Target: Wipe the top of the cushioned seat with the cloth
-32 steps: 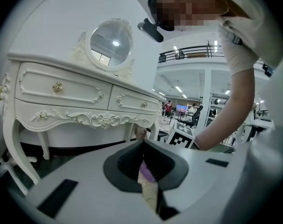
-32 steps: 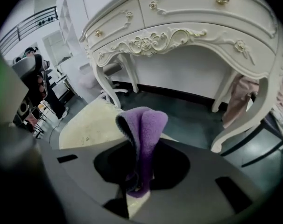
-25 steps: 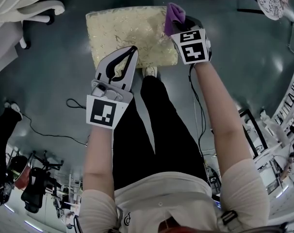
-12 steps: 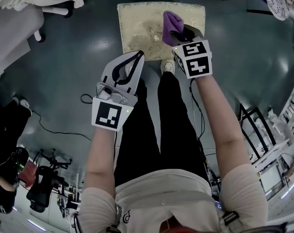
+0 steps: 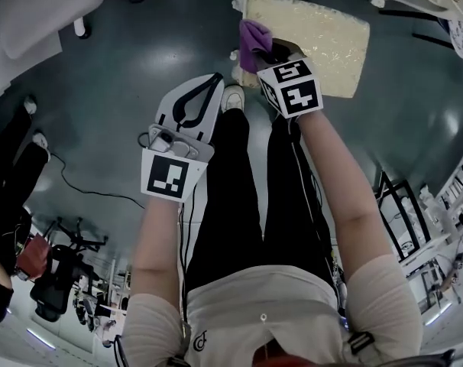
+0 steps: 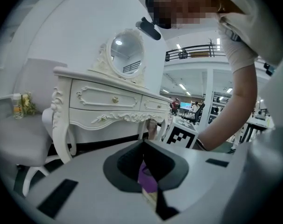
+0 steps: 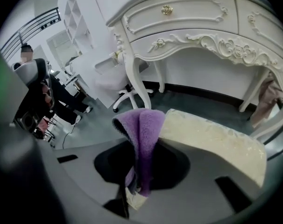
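The right gripper has its fingers closed on the purple cloth. The cloth is pinched between them, and a thick folded wad stands out past the tips. That hold seems chosen so the soft fold, not the hard fingers, meets the fabric.

The cushioned seat lies just beyond those fingers and off to their right. Its pale brocade top runs away towards the legs of the white dressing desk. A cream sliver shows below the cloth through the gap between the fingers, so the seat's near corner is probably right under the tips. From the head view the cloth sits over the seat's near left edge (whether it is actually pressing on the top I cannot tell). Most of the top stretches away to the right of the fingers, so starting at this corner would let a stroke sweep across the whole surface.

The left gripper has its fingers shut with nothing between them; the purple seen past them is the other gripper's cloth. It hangs over the floor, well short of the seat and to its left, likely held back out of the wiping path.
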Motion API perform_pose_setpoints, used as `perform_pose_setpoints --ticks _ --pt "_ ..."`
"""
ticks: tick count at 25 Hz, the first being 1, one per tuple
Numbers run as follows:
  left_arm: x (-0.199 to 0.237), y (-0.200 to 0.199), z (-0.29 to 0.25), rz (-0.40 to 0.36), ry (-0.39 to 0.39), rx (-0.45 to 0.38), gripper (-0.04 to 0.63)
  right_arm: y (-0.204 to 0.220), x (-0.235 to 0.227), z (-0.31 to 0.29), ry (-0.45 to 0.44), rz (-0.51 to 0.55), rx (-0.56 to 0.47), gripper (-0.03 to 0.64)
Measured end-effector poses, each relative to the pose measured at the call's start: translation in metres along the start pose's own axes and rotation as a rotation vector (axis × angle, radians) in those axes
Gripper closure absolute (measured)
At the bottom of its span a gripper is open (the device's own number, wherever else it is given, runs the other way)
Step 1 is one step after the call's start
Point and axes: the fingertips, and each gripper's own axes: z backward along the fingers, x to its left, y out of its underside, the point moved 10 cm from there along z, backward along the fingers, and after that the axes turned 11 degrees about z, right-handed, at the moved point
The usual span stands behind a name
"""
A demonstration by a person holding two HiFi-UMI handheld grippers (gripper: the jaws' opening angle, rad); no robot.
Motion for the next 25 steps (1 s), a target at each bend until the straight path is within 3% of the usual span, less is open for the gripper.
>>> perform_pose_setpoints --ticks 7,16,25 --pt "0.015 0.016 0.007 0.049 -0.04 0.005 0.581 0.0 -0.003 -0.024 0.01 0.018 0.07 0.537" --pt "-0.01 0.017 -0.016 0.061 -0.052 -0.02 0.581 0.015 -0.029 -0.011 -0.009 0.071 0.095 0.535" --pt "-0.056 0.018 -0.051 -0.005 -0.003 0.016 0.581 0.048 -0.068 0.016 0.021 0.051 0.107 0.535"
